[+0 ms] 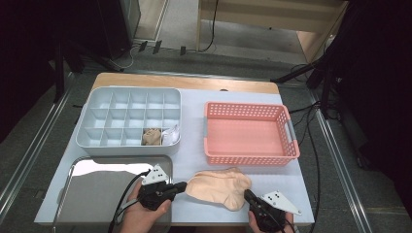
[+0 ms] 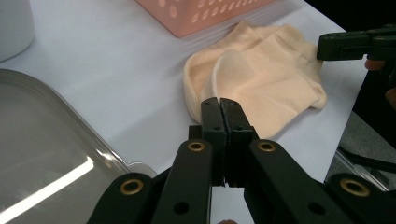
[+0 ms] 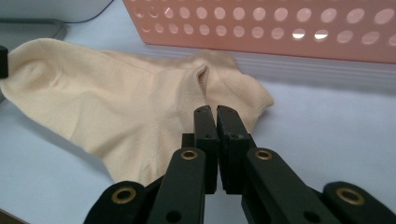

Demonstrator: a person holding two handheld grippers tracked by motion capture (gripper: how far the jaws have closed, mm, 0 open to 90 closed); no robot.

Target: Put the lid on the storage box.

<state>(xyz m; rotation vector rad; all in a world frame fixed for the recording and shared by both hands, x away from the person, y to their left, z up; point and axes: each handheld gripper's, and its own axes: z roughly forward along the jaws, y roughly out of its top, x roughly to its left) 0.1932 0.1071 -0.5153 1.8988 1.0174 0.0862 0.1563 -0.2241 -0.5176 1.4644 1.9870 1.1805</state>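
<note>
A beige sock [image 1: 218,187] [image 2: 261,79] [image 3: 116,98] lies flat in two layers on the white table, near the front edge. My left gripper [image 1: 183,186] [image 2: 219,103] is shut, its tips at the sock's left end, also seen from the right gripper view [image 3: 2,60]. My right gripper [image 1: 246,193] [image 3: 215,112] is shut too, its tips over the sock's right part; from the left gripper view its tip [image 2: 322,46] touches that edge. No fabric shows between either pair of jaws.
An empty pink basket [image 1: 291,141] [image 3: 261,28] stands just behind the sock. A white divided box [image 1: 92,109] at back left holds a rolled beige sock [image 1: 151,137] and a white one [image 1: 170,136]. A metal tray [image 1: 97,194] [image 2: 46,149] lies front left.
</note>
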